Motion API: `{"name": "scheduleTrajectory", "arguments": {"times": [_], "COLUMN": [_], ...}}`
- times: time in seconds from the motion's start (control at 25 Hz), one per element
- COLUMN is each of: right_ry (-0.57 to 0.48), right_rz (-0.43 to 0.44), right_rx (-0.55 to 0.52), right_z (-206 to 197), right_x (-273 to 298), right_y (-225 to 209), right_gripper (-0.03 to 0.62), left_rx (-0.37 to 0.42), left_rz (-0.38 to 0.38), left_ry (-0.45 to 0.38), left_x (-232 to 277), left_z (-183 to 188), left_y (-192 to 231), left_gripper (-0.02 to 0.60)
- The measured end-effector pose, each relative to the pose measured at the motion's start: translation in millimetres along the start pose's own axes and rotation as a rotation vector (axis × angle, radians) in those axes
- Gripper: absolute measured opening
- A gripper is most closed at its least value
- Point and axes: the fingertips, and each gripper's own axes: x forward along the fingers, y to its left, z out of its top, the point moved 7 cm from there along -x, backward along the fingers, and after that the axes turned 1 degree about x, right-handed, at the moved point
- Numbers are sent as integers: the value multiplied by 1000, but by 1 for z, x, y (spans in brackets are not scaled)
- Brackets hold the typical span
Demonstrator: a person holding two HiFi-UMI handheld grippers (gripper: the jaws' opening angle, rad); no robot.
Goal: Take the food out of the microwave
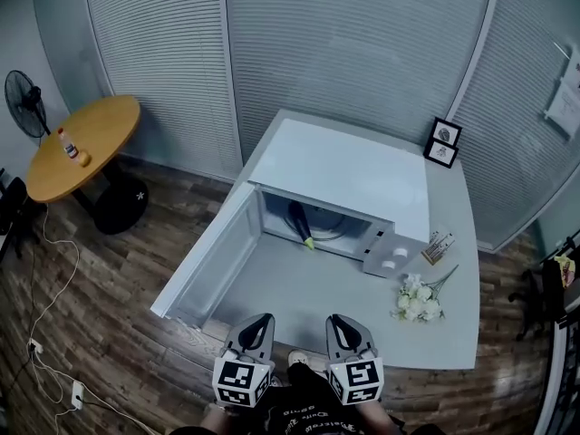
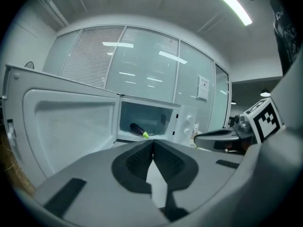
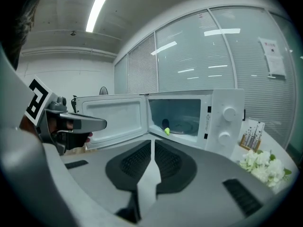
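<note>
Markings on the microwave (image 3: 222, 98) panel are unreadable.

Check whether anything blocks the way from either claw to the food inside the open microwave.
Nothing visible does. The door of the white microwave is swung wide left; the dark purple eggplant with a green tip lies near the cavity's front. Only bare grey table separates it from the left claw and right claw.

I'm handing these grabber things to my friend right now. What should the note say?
Left gripper: jaws shut, empty, near the front edge of the table.
Right gripper: jaws shut, empty, beside it.
Microwave: on the table, door wide open.
Eggplant: inside, near the front.
Done: door is open.
Left: reach in, grip the eggplant, bring it out.
</note>
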Motion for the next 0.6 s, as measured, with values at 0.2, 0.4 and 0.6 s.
{"name": "scheduleTrajectory", "arguments": {"times": [0.2,0.4,0.6], "right_ry": [51,35,16], "right_rz": [48,49,82], "right_rx": [7,-9,0], "right_z": [8,22,34], "right_x": [31,49,74], "right_y": [-11,-22,-28], "right_gripper": [144,153,167], "left_rx": [2,-14,-15], "left_rz": [39,70,92], "left_ry": [-9,-1,-2], "left_x": [8,13,15], "left_z": [9,11,12], "left_y": [10,18,26], "left_gripper": [8,8,8]}}
